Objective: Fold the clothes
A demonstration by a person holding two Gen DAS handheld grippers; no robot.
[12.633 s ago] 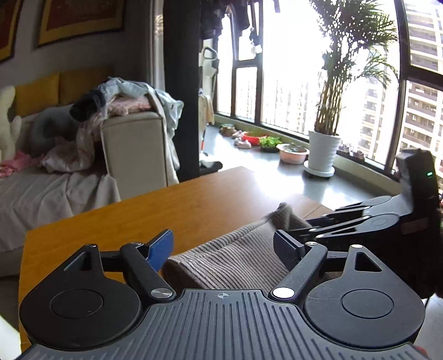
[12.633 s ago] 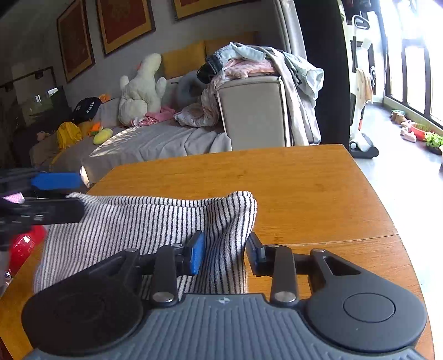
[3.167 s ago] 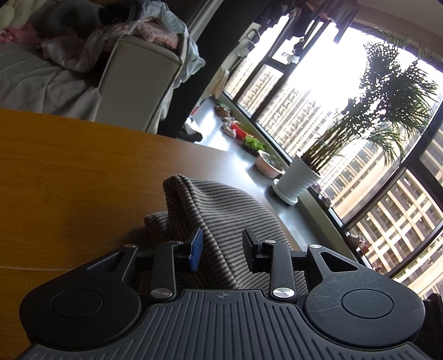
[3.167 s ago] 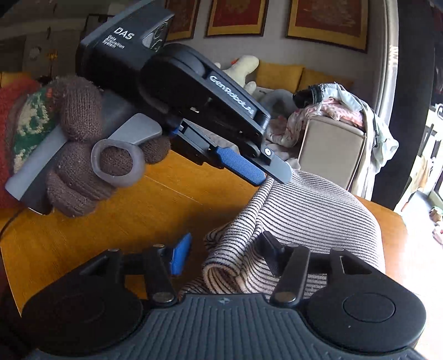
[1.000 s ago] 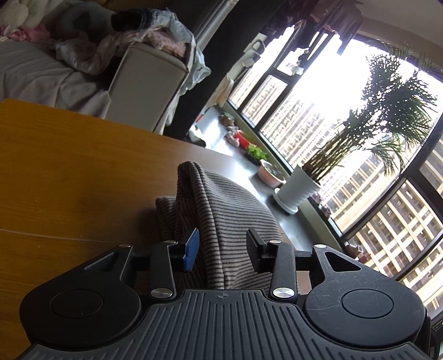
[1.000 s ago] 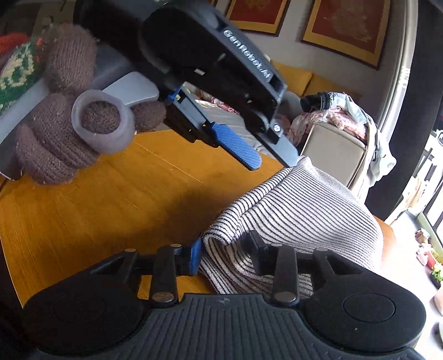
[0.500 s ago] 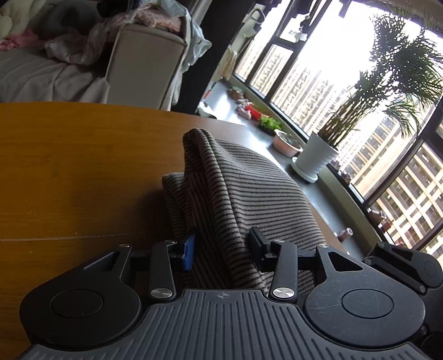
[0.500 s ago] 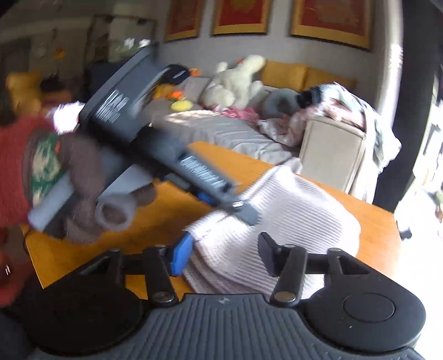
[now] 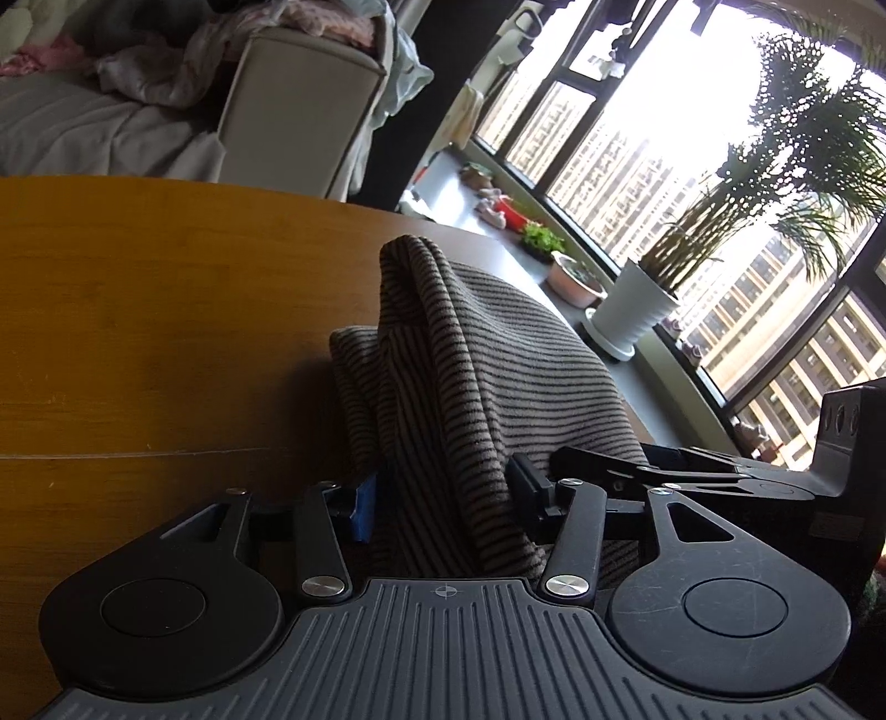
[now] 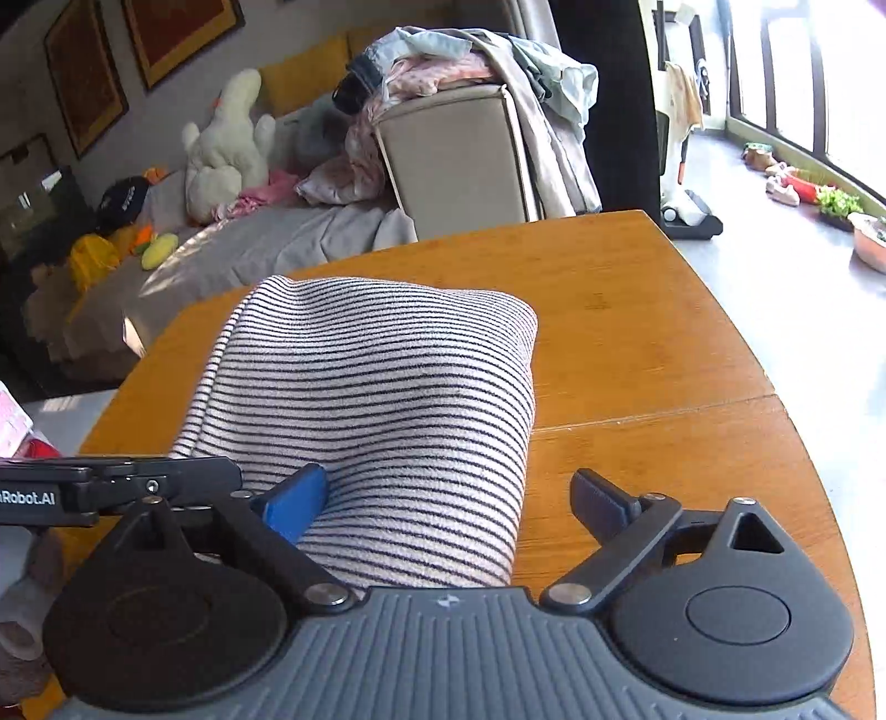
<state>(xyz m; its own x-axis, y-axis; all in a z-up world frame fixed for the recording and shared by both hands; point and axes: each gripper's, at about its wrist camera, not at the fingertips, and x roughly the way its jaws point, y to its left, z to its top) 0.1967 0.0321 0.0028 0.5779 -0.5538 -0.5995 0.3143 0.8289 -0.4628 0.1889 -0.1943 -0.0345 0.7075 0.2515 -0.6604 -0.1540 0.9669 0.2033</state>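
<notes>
Lying between the parted right gripper (image 10: pixel 454 498), striped garment (image 10: pixel 376 399).

Wooden table (image 10: pixel 653 332) with a seam across its near part. Far behind it, a beige armchair (image 10: pixel 459 160) heaped with loose laundry (image 10: pixel 470 61); left of it a sofa under a grey cover (image 10: pixel 266 243), white plush toy (image 10: pixel 227 149) on it. Framed pictures (image 10: pixel 171 33) on the far wall. Right side: tall windows (image 9: pixel 637 144), potted palm in a white pot (image 9: pixel 631 315) on the sill, pink bowl (image 9: pixel 576 279) beside it.
</notes>
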